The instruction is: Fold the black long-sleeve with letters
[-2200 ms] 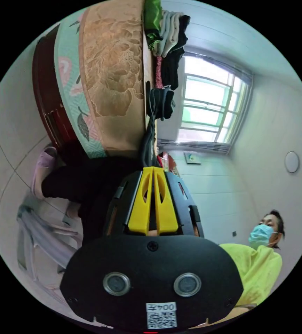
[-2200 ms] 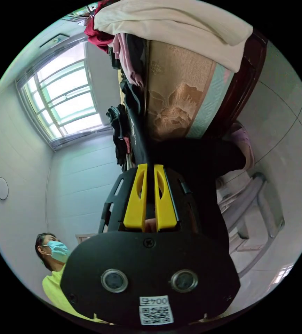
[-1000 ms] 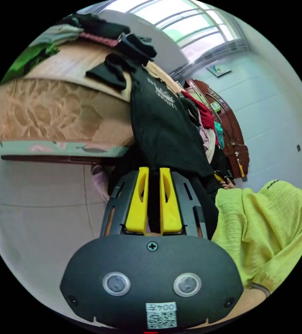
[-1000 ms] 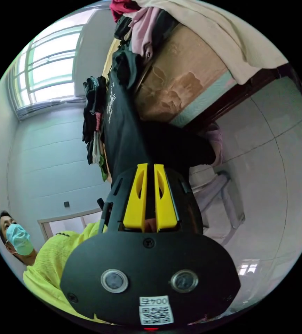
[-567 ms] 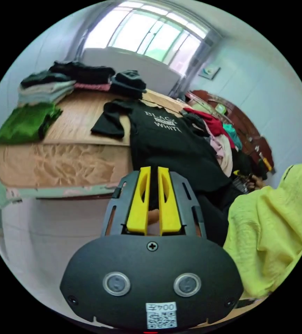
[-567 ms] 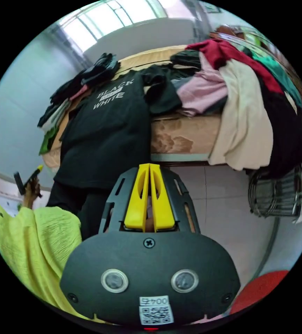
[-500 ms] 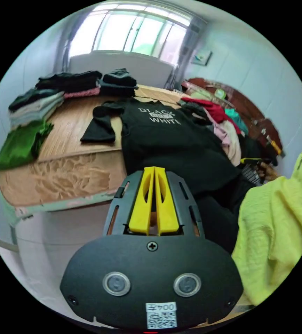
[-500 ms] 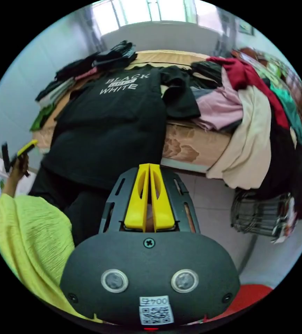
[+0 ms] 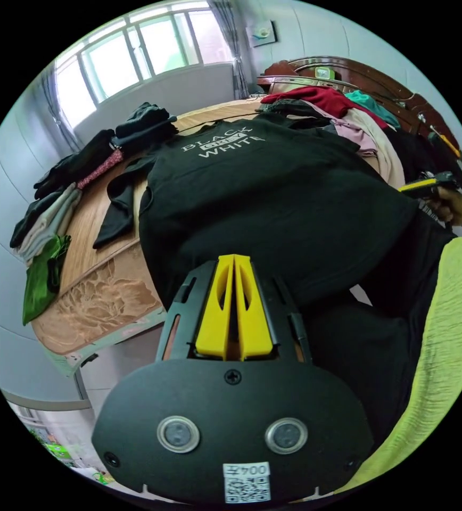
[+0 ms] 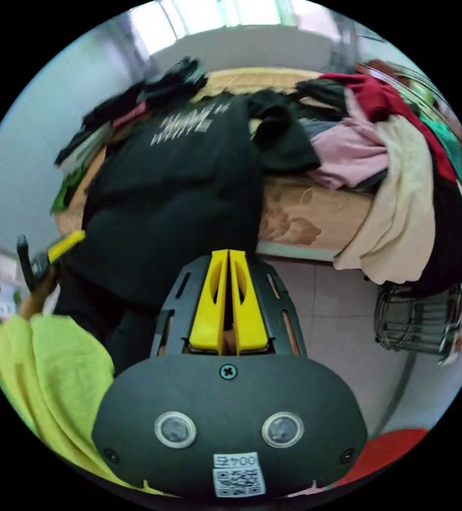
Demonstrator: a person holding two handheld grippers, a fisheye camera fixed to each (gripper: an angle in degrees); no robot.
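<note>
**Inspector:** Start at the left claw (image 9: 233, 261). State?

**Assistant:** Its yellow jaws are pressed together, with the hem of the black long-sleeve (image 9: 273, 197) meeting the tips at 12 o'clock. Whether cloth is actually pinched there, I cannot tell. In the right gripper view, the right claw (image 10: 228, 255) is likewise pressed together, against the shirt's lower edge, and the same doubt applies.

**Inspector:** Location of the garment?

**Assistant:** Front up on the bed (image 9: 103, 298), white letters (image 9: 223, 143) towards 12 o'clock, lower body hanging over the bed's near edge towards the claws. One sleeve (image 9: 116, 207) lies bunched at 10 o'clock in the left gripper view.

**Inspector:** The step in hand, and how to do it well?

**Assistant:** In my judgement, spreading the shirt flat before the first fold. Both hem corners should be held level and at even tension, then the hem carried onto the bed so no part hangs off. The bunched sleeves need straightening first, or creases will be folded in.

**Inspector:** What differs between views?

**Assistant:** The left gripper view shows folded stacks (image 9: 55, 191) at 9 to 10 o'clock, and the other claw in a hand at 3 o'clock. The right gripper view, partly blurred, shows the unfolded heap (image 10: 390, 159) draping off the bed at 2 o'clock and a wire basket (image 10: 417, 319) at 3 o'clock on the floor.
</note>
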